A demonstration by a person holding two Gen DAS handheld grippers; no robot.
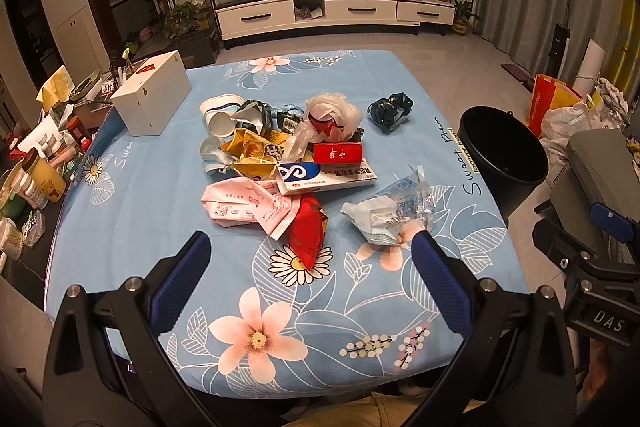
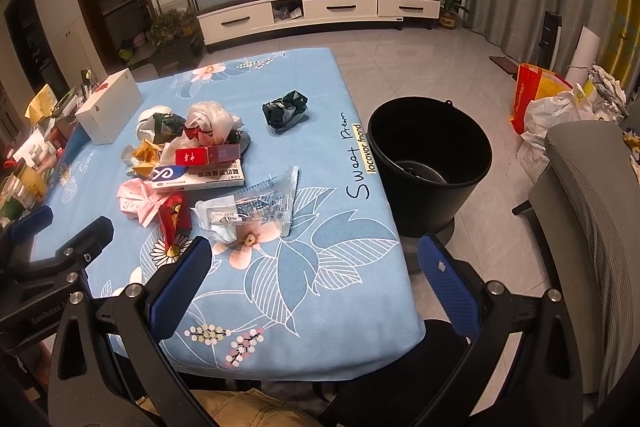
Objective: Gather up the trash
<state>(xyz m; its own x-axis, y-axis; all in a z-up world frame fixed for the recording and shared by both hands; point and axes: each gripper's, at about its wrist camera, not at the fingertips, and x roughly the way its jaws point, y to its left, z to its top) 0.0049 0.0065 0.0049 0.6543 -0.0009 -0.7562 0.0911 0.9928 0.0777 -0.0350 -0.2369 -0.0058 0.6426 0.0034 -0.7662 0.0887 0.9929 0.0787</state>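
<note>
Both grippers hover over near table edge: left gripper [image 1: 310, 247] spread wide, holding nothing; right gripper [image 2: 314, 253] likewise wide, nothing held. Trash pile [image 1: 288, 151] sits mid-table on blue floral cloth [image 1: 160, 203]: paper cups, wrappers, red box, medicine carton. Crumpled dark wrapper [image 2: 286, 111] lies apart from pile. Black bucket [image 2: 430, 163] stands on floor just beside table's right edge; only round metallic object visible at bottom. White box [image 1: 152, 99] closed, contents hidden.
</note>
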